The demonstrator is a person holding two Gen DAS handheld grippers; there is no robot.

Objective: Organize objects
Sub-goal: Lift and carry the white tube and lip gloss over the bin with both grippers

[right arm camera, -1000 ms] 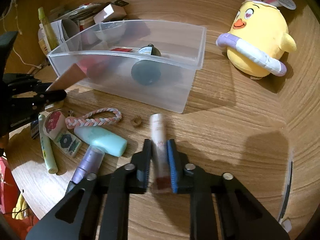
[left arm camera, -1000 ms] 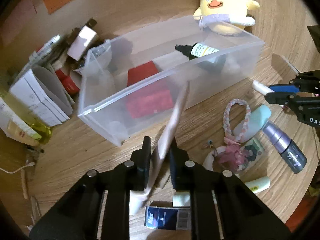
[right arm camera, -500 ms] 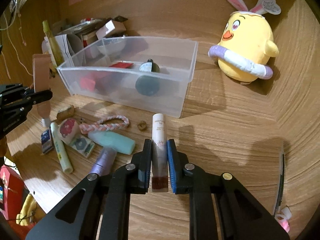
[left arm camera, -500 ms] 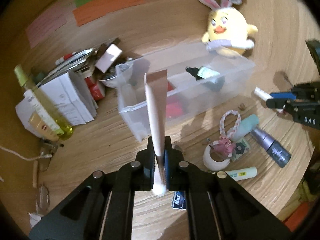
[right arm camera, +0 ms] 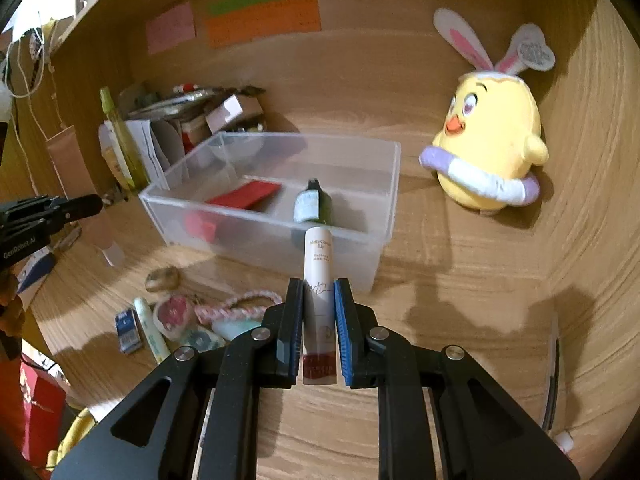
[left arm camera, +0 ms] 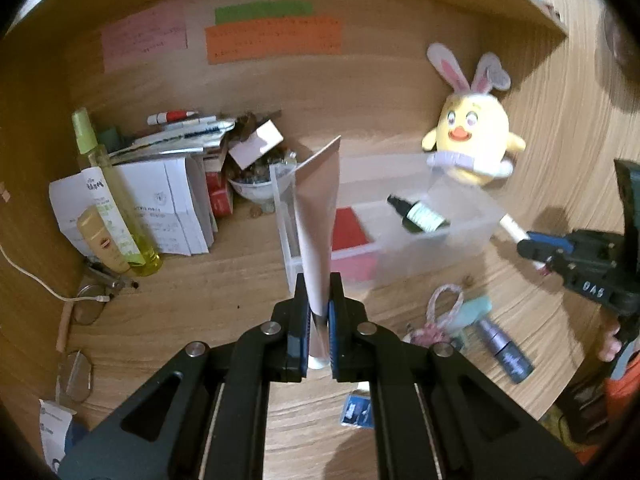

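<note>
My left gripper (left arm camera: 318, 312) is shut on a beige squeeze tube (left arm camera: 318, 216), held upright above the desk in front of the clear plastic bin (left arm camera: 472, 236). The tube also shows in the right wrist view (right arm camera: 70, 168). My right gripper (right arm camera: 318, 312) is shut on a white lip tube with a dark red cap (right arm camera: 318, 288), held above the desk near the bin's front wall (right arm camera: 260, 236). The bin holds a red box (right arm camera: 244, 194) and a dark green dropper bottle (right arm camera: 314, 202). Both tubes are raised off the desk.
A yellow plush chick (right arm camera: 490, 148) sits right of the bin. Loose items lie on the desk in front: a braided cord (right arm camera: 240, 306), a teal tube (left arm camera: 476, 312), a purple tube (left arm camera: 506, 352), a blue packet (left arm camera: 358, 410). Papers, boxes and a yellow-green spray bottle (left arm camera: 110, 196) crowd the back left.
Both grippers have risen and pulled back from the desk with their tubes. The views now take in the back wall, and the beige tube stands more upright.
</note>
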